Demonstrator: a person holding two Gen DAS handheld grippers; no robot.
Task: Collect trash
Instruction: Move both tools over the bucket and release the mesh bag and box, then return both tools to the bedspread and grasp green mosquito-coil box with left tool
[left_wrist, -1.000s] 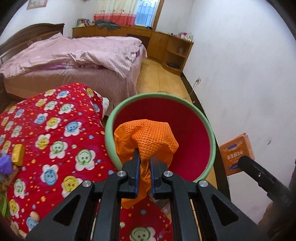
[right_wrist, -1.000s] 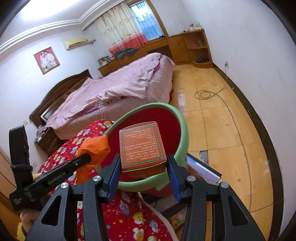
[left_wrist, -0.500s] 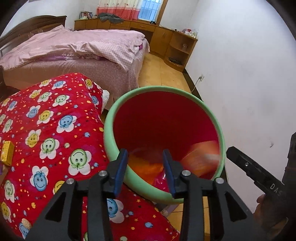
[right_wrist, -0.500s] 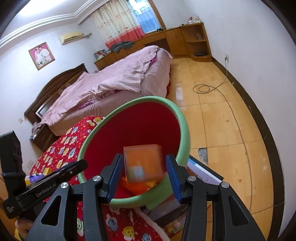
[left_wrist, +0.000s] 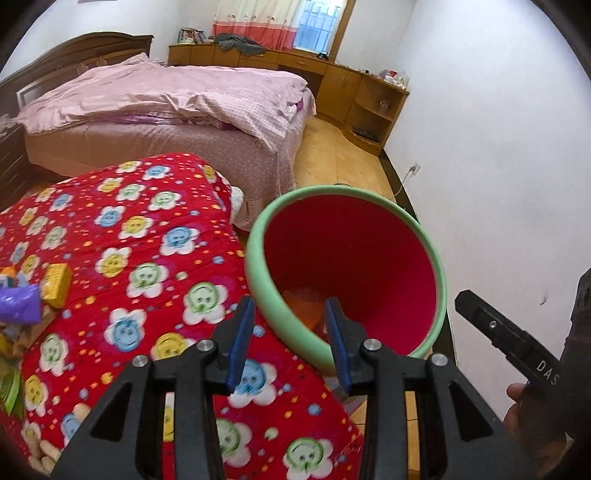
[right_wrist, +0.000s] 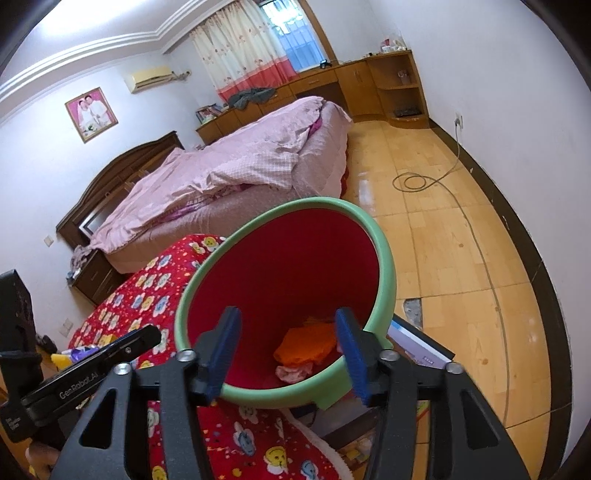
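Bin: round red plastic bin with pale green rim (right_wrist: 384, 258), beside the red flower-print quilt (left_wrist: 129, 258).
In the bin: crumpled orange mesh cloth (right_wrist: 310, 345) on the bottom, a pink scrap (right_wrist: 293, 372) beside it; I cannot make out the box from here.
Left tongs (left_wrist: 290, 338): released, nothing between the blue pads, poised over the near rim.
Right tongs (right_wrist: 288, 354): jaws have just been opening, now spread and empty above the bin.
Left to do: I judge more remains, namely the yellow block (left_wrist: 55, 280) and purple wrapper (left_wrist: 18, 304) on the quilt.
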